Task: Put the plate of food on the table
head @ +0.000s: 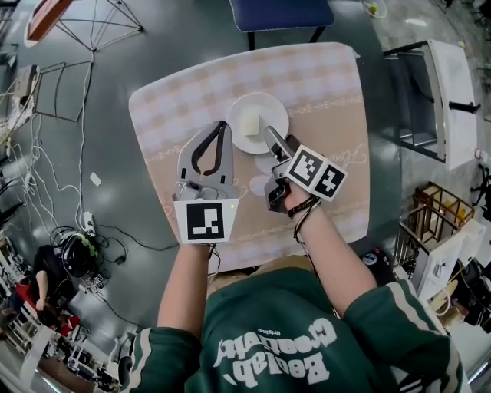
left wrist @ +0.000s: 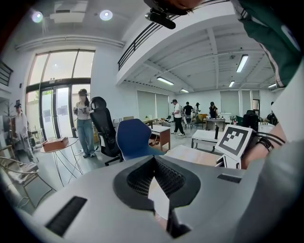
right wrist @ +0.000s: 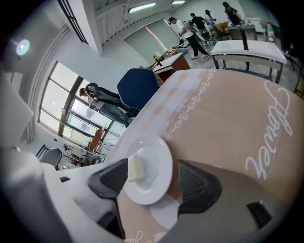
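Forearms [head: 330, 246] hold both grippers over the checked table [head: 322, 84]. Right gripper [head: 278, 142]: jaws spread wide, gripping nothing. White plate [head: 239, 109] with a pale food block [head: 251, 123] sits flat on the table just ahead of them, near-right rim by the tips. Left gripper [head: 222, 127]: tips together, empty, just left of the plate.

Bare tablecloth [head: 330, 100] around plate [head: 270, 106] — chair [head: 281, 14] beyond

White cursive "Flower" on beige tablecloth [right wrist: 223, 109], clear in right gripper view. White lettering on green sweatshirt [head: 253, 326], upside down in head view, words not readable.
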`<state>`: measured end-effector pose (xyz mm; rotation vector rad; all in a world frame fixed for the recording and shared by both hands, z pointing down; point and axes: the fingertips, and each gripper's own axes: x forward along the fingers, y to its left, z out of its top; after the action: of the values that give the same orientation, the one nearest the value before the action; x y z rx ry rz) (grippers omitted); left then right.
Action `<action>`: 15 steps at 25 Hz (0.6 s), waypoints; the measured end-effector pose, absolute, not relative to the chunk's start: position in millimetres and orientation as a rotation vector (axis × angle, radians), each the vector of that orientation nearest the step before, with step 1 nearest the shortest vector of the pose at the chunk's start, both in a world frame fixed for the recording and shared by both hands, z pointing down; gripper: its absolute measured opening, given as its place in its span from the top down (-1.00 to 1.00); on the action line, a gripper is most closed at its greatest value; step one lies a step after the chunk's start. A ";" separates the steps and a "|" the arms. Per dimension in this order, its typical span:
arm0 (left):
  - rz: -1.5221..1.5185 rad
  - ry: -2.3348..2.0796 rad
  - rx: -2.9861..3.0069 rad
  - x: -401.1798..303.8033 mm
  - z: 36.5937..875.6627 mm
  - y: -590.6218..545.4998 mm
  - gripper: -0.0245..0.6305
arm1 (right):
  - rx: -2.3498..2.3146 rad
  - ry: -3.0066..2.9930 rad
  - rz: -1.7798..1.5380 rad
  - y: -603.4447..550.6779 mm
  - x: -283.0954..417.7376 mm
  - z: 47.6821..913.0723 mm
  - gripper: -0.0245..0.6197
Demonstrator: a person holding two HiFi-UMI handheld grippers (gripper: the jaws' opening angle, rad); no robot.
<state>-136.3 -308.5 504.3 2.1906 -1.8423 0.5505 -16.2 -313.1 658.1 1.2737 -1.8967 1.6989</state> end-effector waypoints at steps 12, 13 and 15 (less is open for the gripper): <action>0.541 -1.819 2.143 -133.2 514.9 -295.0 0.90 | 1.187 -1.982 1.535 -306.4 -12.3 655.1 -0.06; 0.544 -1.820 2.142 -132.9 513.3 -294.2 0.90 | 1.164 -2.008 1.491 -306.1 -13.5 651.8 -0.06; 0.554 -1.817 2.140 -132.2 509.8 -291.8 0.90 | 1.122 -2.057 1.422 -305.5 -17.0 643.9 -0.05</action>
<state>-132.2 -291.8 509.8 2.1401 -1.8171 0.5539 -17.0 -305.5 643.9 1.1223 -2.0570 1.4219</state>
